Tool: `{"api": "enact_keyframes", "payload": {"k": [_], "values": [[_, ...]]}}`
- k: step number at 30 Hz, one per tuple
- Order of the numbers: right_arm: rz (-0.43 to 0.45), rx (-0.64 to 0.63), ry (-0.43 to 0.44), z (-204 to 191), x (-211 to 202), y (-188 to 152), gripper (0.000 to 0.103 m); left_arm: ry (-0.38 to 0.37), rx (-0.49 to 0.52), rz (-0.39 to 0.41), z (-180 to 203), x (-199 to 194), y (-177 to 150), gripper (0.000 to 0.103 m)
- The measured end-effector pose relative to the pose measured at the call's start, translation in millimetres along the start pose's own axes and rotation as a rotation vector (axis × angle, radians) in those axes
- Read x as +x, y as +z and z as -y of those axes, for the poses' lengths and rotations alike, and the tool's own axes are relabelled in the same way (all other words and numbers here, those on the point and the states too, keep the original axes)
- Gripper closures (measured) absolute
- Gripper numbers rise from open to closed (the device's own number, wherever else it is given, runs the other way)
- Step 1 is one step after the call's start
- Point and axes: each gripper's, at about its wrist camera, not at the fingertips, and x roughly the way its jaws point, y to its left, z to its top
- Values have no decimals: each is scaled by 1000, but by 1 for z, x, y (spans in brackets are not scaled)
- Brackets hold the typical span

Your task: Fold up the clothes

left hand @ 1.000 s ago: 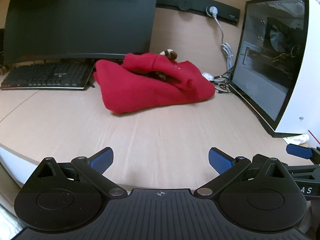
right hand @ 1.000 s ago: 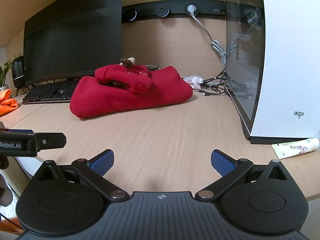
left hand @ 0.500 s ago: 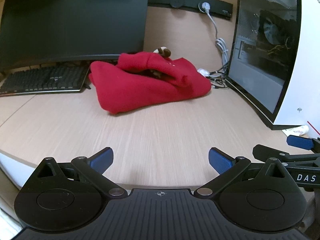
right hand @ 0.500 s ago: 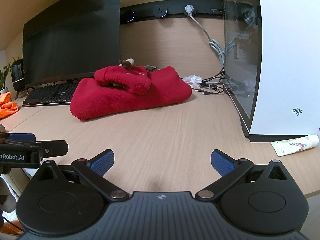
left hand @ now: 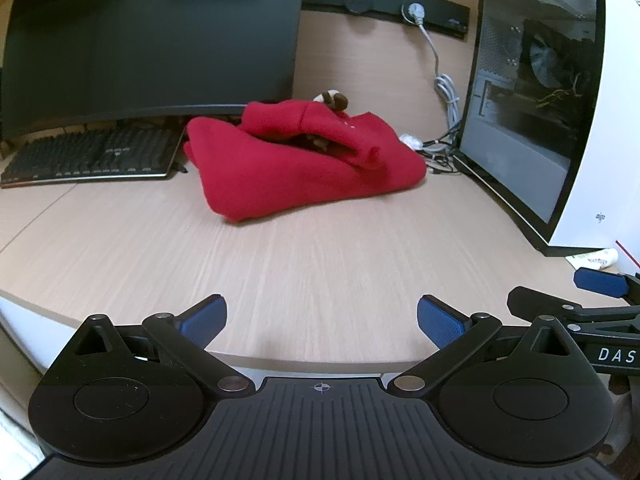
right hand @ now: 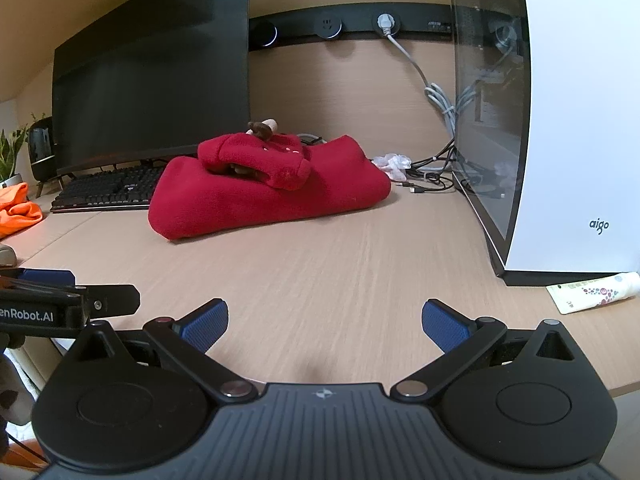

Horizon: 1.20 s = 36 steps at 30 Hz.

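A red fleece garment (left hand: 304, 164) lies folded in a thick bundle at the back of the wooden desk, with a sleeve across its top and a small brown and white plush bit (left hand: 334, 98) behind it. It also shows in the right wrist view (right hand: 268, 190). My left gripper (left hand: 322, 318) is open and empty, over the desk's front edge, well short of the garment. My right gripper (right hand: 324, 320) is open and empty too, alongside it on the right. Each gripper sees the other's arm at the frame's edge.
A dark monitor (left hand: 152, 44) and black keyboard (left hand: 92, 156) stand back left. A white PC case (right hand: 560, 120) with a glass side stands right, cables (right hand: 432, 178) beside it. A cream tube (right hand: 592, 292) lies front right. An orange cloth (right hand: 18, 210) lies far left.
Both grippers have pulled back slightly toward the desk's front edge, jaws staying open. The red garment has not moved.
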Motion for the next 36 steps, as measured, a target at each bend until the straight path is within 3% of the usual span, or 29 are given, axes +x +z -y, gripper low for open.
{"api": "enact_keyframes", "payload": {"k": [36], "values": [[-14,17,-21,8,13,2,0,0,8,-26,1,12,2,0]]}}
